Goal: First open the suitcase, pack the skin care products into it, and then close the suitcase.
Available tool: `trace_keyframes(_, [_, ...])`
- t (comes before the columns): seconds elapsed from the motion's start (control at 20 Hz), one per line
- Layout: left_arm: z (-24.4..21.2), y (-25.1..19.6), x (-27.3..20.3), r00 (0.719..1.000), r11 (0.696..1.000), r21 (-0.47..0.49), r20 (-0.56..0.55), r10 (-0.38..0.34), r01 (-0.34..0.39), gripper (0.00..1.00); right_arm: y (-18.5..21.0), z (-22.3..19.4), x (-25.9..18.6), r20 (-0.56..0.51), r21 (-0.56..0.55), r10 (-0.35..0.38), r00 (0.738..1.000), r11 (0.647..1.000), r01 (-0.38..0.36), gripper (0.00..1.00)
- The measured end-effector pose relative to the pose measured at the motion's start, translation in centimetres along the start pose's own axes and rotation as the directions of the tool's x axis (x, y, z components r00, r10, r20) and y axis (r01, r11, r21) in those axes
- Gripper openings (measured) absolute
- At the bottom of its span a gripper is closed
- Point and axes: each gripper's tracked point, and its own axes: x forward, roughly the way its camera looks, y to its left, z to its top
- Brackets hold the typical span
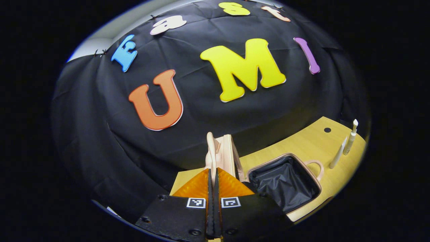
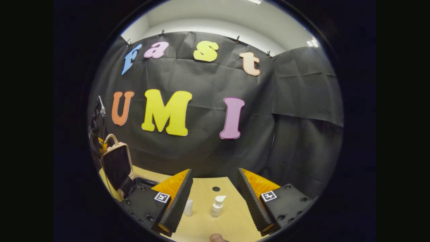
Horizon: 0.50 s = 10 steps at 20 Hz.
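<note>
Your left claw [image 1: 213, 174] is pinched tight on the raised lid's handle [image 1: 211, 148], holding the suitcase [image 1: 285, 181] open on the wooden surface [image 1: 302, 141]. Your right claw [image 2: 215, 188] is spread wide, with a pump bottle [image 2: 217, 205] and tube [image 2: 188, 207] standing between its fingers.

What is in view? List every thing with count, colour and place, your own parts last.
suitcase: one, beige with black lining, open on the table, lid upright
pump bottle: one, white, standing on the table ahead of the right gripper
tube: one, white, upright beside the pump bottle
table: one, light wood, with a dark round hole
booth wall: black cloth, behind the table
left gripper: one, shut on the suitcase lid's edge
right gripper: one, open, above the table
fingertip: one, bottom edge of the right gripper view
</note>
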Motion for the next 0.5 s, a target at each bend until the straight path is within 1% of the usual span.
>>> trace_keyframes(0.05, [-1.0,1.6,1.2,1.000,1.000,-0.008,-0.009,0.014,-0.014,0.02,0.8,0.0,0.1,-0.003,-0.001,0.007,1.000,1.000,-0.007,0.79])
trace_keyframes(0.15, [-2.9,3.5,2.9,0.999,1.000,-0.001,-0.030,0.030,-0.030,0.03,1.9,-0.2,0.1,-0.018,0.003,0.016,1.000,1.000,-0.016,0.80])
trace_keyframes(0.2, [-3.6,4.6,3.1,0.999,0.999,0.004,-0.035,0.036,-0.036,0.03,2.5,-0.6,0.3,-0.029,0.006,0.020,0.999,1.000,-0.020,0.80])
trace_keyframes(0.3, [-6.2,6.8,3.7,0.997,0.999,-0.021,-0.061,0.039,-0.041,0.03,3.4,-0.9,0.3,-0.044,0.004,0.022,0.999,1.000,-0.022,0.80])
trace_keyframes(0.4, [-8.4,8.0,4.5,0.998,0.993,-0.112,-0.057,0.017,-0.024,0.02,4.0,-1.0,0.3,-0.052,0.004,0.024,0.998,1.000,-0.023,0.80])
trace_keyframes(0.5, [-10.5,8.9,5.3,0.998,0.982,-0.191,-0.055,-0.004,-0.007,0.02,4.8,-1.4,0.2,-0.065,0.008,0.026,0.998,1.000,-0.025,0.80])
